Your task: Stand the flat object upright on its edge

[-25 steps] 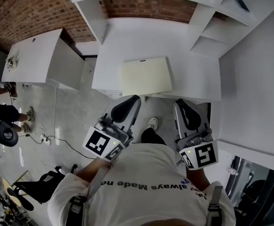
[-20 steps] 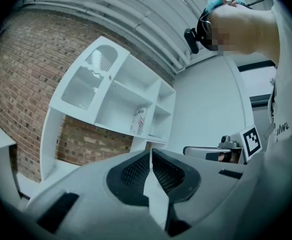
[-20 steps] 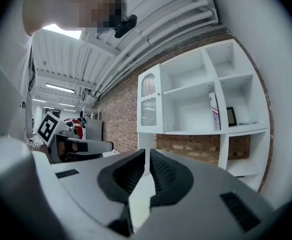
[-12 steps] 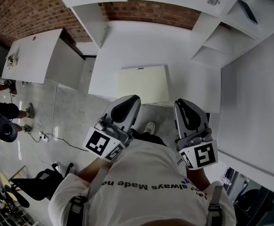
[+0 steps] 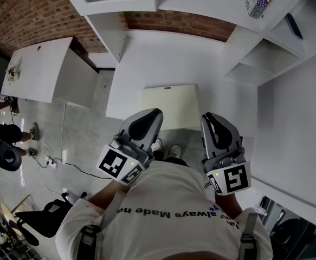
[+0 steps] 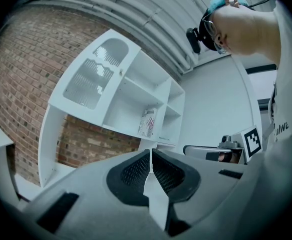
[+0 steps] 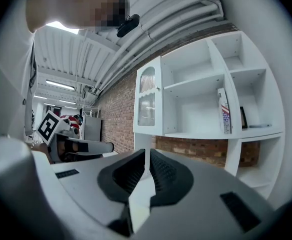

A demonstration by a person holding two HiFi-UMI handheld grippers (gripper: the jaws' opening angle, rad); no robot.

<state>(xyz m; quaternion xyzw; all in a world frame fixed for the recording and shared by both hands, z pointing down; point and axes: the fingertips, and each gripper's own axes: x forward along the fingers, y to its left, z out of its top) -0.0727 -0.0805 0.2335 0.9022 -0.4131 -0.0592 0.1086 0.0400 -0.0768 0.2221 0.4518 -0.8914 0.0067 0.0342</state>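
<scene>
Board [image 5: 170, 106] flat on table [image 5: 163, 58], ahead of and between left tongs [image 5: 148, 117] and right tongs [image 5: 212, 121], both clenched empty

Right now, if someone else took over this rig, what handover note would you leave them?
Left claw: shut, empty, held close to the body, short of the table.
Right claw: shut, empty, likewise held back.
Flat object: a pale panel lying flat on the white table, near its front edge, untouched.
Done: nothing yet.
Left to do: reach in, grip the panel, stand it upright on its edge.
</scene>
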